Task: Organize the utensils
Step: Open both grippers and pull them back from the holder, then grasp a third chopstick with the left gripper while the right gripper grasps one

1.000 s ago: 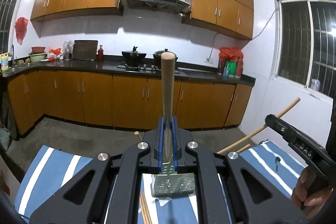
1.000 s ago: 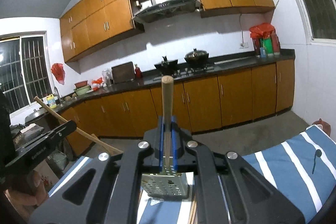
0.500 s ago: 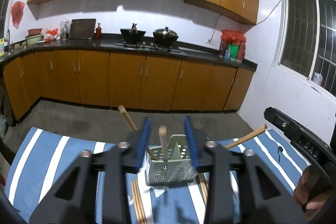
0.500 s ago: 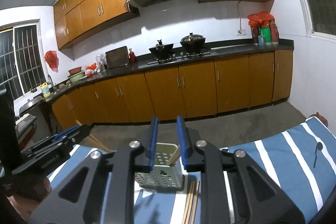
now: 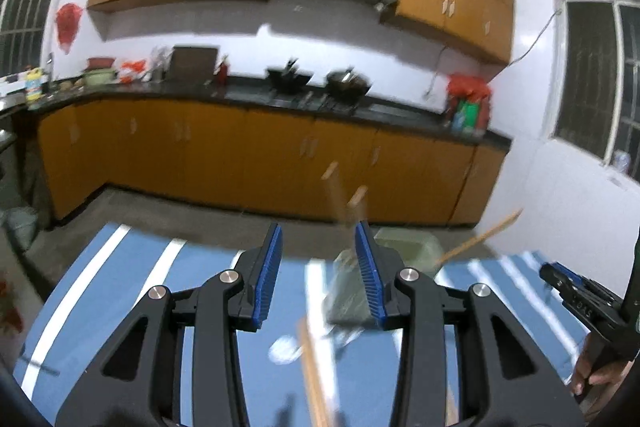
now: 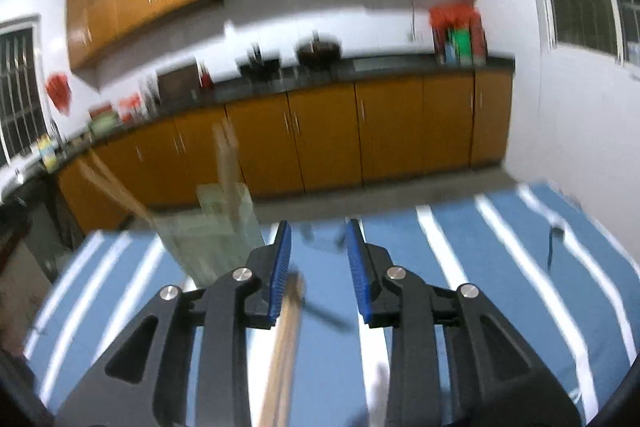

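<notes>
A pale green perforated utensil holder (image 5: 404, 251) stands on the blue striped cloth (image 5: 132, 287), blurred, with wooden handles (image 5: 335, 193) sticking up out of it. My left gripper (image 5: 320, 267) is open and empty; the holder sits just behind its right finger. Wooden chopsticks (image 5: 314, 371) lie on the cloth below it. In the right wrist view the holder (image 6: 208, 231) is to the left of my right gripper (image 6: 319, 267), whose jaws are opening with nothing gripped between them. Chopsticks (image 6: 282, 351) lie under its left finger. A dark utensil (image 6: 326, 315) lies on the cloth between its fingers.
A long wooden stick (image 5: 480, 239) leans out of the holder to the right. The right gripper's body (image 5: 580, 297) and the hand on it (image 5: 592, 375) show at the left view's right edge. Kitchen cabinets (image 5: 248, 163) stand beyond the floor.
Both grippers were shut on wooden-handled utensils above the holder, let them go into it, and have dropped lower. The holder now sits off to the side in each view.
</notes>
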`<control>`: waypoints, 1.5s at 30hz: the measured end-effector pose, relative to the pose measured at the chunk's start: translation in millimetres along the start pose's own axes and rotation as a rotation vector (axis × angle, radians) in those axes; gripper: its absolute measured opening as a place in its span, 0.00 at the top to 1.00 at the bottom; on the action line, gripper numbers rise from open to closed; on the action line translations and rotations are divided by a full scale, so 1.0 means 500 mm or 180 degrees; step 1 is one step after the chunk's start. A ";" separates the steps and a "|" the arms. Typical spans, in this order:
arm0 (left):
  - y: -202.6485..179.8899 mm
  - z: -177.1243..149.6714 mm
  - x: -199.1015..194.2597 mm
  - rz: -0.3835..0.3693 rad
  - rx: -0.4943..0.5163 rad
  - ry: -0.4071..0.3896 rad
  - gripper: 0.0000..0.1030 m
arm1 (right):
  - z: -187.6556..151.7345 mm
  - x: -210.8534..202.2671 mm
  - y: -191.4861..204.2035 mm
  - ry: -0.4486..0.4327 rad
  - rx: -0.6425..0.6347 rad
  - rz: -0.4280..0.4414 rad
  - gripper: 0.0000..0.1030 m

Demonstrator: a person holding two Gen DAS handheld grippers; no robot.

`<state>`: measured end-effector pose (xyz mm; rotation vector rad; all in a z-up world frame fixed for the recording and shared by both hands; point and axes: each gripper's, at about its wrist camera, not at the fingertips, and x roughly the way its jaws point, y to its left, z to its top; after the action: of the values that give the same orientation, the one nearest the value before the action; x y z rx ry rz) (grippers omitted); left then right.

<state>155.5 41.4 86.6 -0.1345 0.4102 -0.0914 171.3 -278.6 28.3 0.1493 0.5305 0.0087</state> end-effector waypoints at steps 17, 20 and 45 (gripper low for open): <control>0.028 -0.283 0.096 0.0103 -0.0052 0.1339 0.68 | -0.262 0.105 0.072 0.1265 -0.0199 0.0335 0.89; 0.017 -0.297 0.101 0.0013 -0.0025 0.1400 0.71 | -0.257 0.107 0.074 0.1211 -0.0290 0.0143 0.92; -0.036 -0.339 0.121 0.0057 0.0298 0.1567 0.91 | -0.249 0.111 0.033 0.1169 -0.0187 -0.0049 0.90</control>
<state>141.1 -2.4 -88.4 -0.0136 0.8968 -0.1263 156.8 -242.1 -103.2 0.0859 0.8971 0.0372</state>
